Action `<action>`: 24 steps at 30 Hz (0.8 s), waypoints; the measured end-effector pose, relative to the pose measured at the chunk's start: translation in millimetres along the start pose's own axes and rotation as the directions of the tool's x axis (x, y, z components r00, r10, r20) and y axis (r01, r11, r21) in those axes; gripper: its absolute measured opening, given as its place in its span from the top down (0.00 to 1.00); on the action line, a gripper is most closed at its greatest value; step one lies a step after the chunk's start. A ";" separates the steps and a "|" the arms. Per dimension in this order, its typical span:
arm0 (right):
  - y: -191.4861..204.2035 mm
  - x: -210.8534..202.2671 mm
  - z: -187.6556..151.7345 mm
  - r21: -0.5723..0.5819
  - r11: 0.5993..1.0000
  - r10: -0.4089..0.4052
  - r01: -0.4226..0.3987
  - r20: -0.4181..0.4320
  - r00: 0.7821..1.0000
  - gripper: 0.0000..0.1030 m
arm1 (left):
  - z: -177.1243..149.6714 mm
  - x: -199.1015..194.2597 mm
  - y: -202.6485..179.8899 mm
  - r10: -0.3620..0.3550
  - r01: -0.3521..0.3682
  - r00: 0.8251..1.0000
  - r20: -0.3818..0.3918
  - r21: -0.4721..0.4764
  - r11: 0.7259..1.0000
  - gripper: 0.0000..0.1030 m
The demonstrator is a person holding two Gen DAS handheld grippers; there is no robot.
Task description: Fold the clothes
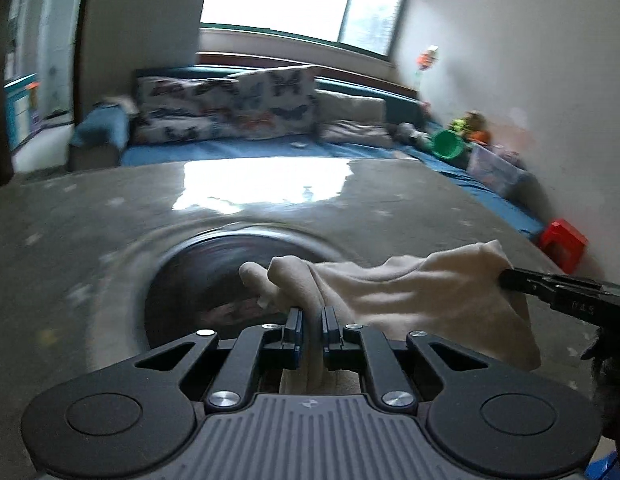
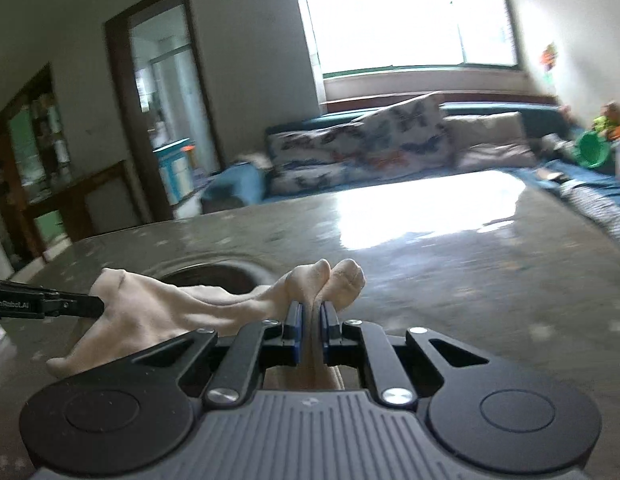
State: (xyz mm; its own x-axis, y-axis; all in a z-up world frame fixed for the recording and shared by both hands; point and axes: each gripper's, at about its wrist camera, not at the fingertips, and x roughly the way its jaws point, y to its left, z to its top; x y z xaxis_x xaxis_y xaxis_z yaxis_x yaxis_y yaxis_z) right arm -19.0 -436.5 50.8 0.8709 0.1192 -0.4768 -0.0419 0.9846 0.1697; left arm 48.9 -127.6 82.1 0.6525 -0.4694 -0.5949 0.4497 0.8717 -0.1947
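Note:
A cream-coloured garment hangs stretched between both grippers above a grey speckled table. In the left wrist view my left gripper is shut on one bunched edge of the cloth, which pokes up past the pads. The right gripper's black fingers come in from the right, pinching the other end. In the right wrist view my right gripper is shut on a bunched fold of the garment, and the left gripper's fingers clamp its far corner at the left.
A dark round recess is set into the table under the cloth. Beyond the table stands a blue sofa with butterfly cushions, a green bowl and toys by the right wall, a red object, and a doorway at the left.

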 end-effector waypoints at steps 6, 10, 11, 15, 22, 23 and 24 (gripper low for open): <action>-49.4 -34.7 4.3 -0.005 0.982 -0.187 0.187 0.025 0.982 0.92 | 12.8 44.5 -68.8 -0.104 0.105 0.994 -0.019 0.106 0.989 0.90; -75.7 -49.6 5.5 0.008 0.956 -0.294 0.294 0.038 0.955 0.92 | 19.7 69.1 -108.8 -0.157 0.159 0.987 -0.021 0.168 0.973 0.90; -81.5 -52.8 4.6 0.013 0.947 -0.320 0.320 0.042 0.947 0.92 | 20.8 74.6 -117.6 -0.167 0.167 0.986 -0.017 0.185 0.968 0.90; -103.6 -55.9 -9.0 0.039 0.913 -0.406 0.405 0.006 0.914 0.89 | 17.6 99.2 -138.3 -0.135 0.142 0.990 -0.047 0.238 0.961 0.87; -103.0 -52.1 -36.1 0.033 0.919 -0.391 0.392 -0.027 0.920 0.87 | 4.4 84.8 -110.2 -0.081 0.090 0.996 -0.047 0.247 0.965 0.86; -98.6 -49.1 -39.2 0.026 0.928 -0.371 0.372 -0.031 0.928 0.87 | 1.9 78.3 -106.6 -0.082 0.090 0.996 -0.044 0.252 0.963 0.86; -93.9 -45.1 -42.4 0.024 0.935 -0.354 0.355 -0.036 0.934 0.87 | 0.0 71.8 -103.2 -0.083 0.091 0.996 -0.042 0.257 0.962 0.86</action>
State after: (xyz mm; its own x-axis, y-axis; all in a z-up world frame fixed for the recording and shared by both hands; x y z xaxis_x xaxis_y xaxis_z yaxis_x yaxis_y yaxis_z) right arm -75.2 -528.9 19.8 0.8110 -0.2327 -0.5368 0.2817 0.9595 0.0097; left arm 49.3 -251.2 59.4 0.5865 -0.5339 -0.6091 0.6490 0.7597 -0.0409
